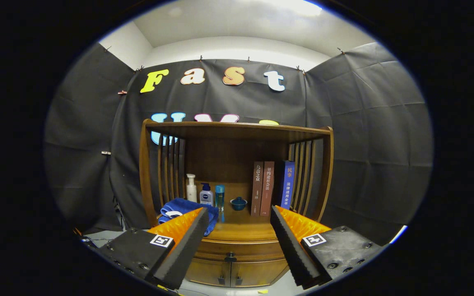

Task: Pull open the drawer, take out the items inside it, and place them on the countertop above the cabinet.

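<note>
Gripper view: drawer (237,248) sits closed under the worktop (241,228), its long axis running side to side, front and small dark knob (230,257) facing the tool (237,213). That tool hangs level before the wooden cabinet (237,135), fingers spread wide and empty. Towel (181,207), bottles (206,194), bowl (238,203) and books (272,187) stand on the worktop.

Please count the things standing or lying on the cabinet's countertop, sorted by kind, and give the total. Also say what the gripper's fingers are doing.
Bottles: 3 (white pump bottle, lotion bottle, teal bottle)
Books: 3
Blue towel: 1
Lidded blue cup: 1
Total: 8
Gripper: fingers open, holding nothing.
</note>
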`<state>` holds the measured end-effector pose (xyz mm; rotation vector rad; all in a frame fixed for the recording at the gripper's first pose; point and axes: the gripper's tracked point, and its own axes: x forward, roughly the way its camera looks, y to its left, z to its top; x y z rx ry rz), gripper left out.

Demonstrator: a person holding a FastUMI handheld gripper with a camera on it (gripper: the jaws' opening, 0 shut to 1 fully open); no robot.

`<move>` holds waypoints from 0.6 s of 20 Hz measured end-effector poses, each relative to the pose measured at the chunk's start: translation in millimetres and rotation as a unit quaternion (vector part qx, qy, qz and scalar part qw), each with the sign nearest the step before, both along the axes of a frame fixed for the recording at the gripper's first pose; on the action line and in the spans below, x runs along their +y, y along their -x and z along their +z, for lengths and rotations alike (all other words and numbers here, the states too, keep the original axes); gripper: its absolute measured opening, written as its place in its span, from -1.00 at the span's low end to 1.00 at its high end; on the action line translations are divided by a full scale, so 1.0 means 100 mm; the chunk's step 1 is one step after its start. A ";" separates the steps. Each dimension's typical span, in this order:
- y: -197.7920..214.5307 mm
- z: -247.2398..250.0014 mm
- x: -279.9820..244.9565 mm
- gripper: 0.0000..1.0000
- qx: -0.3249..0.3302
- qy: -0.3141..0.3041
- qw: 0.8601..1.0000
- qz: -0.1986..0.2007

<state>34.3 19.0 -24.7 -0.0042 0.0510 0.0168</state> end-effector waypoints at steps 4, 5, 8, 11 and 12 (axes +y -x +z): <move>-0.05 -0.07 0.06 0.97 0.002 -0.004 1.000 0.003; -0.08 -0.11 0.07 0.97 0.004 -0.005 1.000 0.004; -0.14 -0.33 0.11 0.97 0.017 -0.003 1.000 0.004; -0.22 -0.63 0.12 0.97 0.032 -0.006 0.999 0.003; -0.24 -0.74 0.13 0.97 0.037 -0.006 0.999 0.004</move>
